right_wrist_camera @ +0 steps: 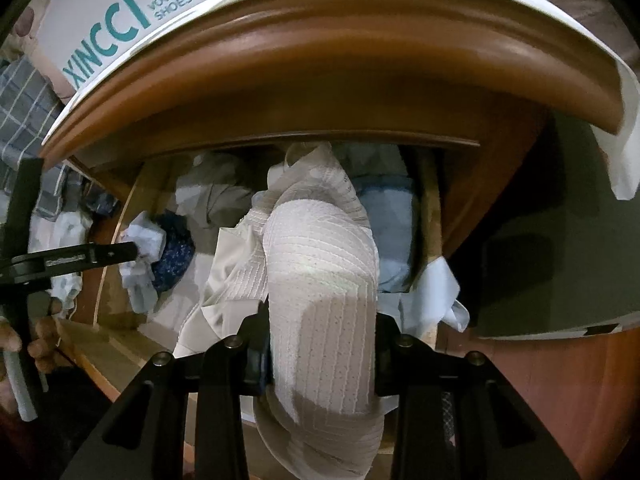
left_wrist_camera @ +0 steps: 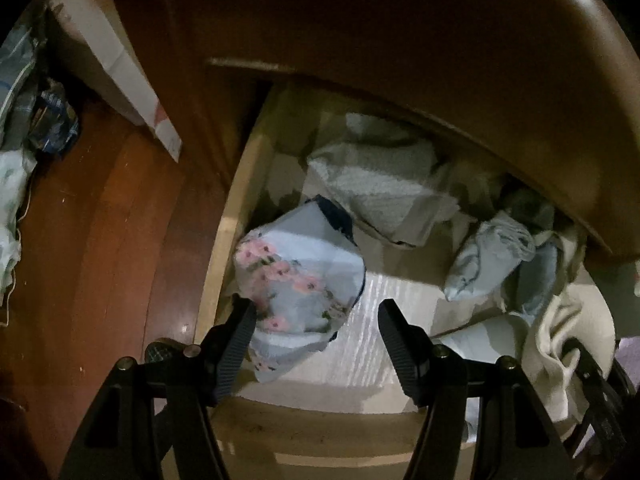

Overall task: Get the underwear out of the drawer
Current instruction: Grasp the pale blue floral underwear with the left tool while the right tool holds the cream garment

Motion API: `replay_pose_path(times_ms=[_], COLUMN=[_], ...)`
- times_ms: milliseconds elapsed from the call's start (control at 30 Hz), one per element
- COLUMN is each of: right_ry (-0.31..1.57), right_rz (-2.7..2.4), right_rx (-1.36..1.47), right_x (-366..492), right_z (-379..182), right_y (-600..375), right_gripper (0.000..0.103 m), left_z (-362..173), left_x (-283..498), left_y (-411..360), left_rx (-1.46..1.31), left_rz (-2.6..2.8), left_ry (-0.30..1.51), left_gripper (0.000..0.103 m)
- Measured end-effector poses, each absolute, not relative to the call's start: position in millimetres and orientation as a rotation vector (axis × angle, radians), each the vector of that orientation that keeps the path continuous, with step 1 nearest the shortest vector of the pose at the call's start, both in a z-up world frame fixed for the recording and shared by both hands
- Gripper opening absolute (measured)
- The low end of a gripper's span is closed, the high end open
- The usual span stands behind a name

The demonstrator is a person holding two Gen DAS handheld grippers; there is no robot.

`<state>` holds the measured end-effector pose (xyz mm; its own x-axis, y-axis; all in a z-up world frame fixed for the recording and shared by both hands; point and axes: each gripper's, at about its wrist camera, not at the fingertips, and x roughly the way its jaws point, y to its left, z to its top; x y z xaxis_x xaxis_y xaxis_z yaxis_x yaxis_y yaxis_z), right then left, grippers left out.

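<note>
My right hand-held gripper (right_wrist_camera: 320, 354) is clamped on a cream ribbed cotton garment (right_wrist_camera: 324, 280), which I take for underwear; it hangs bunched over the drawer's near edge, partly lifted but not yet clear. My left hand-held gripper (left_wrist_camera: 316, 328) stands wide open and grips nothing, its left pad touching a pale blue floral-print folded garment (left_wrist_camera: 298, 276) at the near left of the open pale wooden drawer (left_wrist_camera: 228, 240). Farther in lie a folded white textured cloth (left_wrist_camera: 380, 184) and a crumpled light blue piece (left_wrist_camera: 488, 256). I judge most items remain.
</note>
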<state>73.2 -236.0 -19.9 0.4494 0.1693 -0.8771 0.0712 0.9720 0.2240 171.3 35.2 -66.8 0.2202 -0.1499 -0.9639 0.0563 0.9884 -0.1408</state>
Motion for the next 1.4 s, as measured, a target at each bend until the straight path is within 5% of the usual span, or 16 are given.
replay_pose_path(times_ms=[1133,1167,1233,1400], right_ry=[1.122,1.122,1.121,1.125], right_rz=[0.108,0.108,0.108,0.111], right_rx=[0.286,0.29,0.295,0.293], right_x=[76.3,76.3,75.9,76.4], right_z=[-21.2,-21.1,-21.2,-21.8], right_y=[-246.2,-247.0,-248.4,-247.7], right_gripper=[0.034,0.034,0.034,0.034], left_z=[-100.8,-102.6,-104.8,-102.0], left_x=[187.7,189.0,190.4,188.9], left_y=[40.8,43.3,46.2,48.7], left_rx=[-0.143,-0.161,-0.184,-0.17], left_rz=[0.011,0.018,0.019,-0.003], left_ry=[1.452,1.462,1.463,1.431], left_gripper=[0.065,0.063,0.044,0.024])
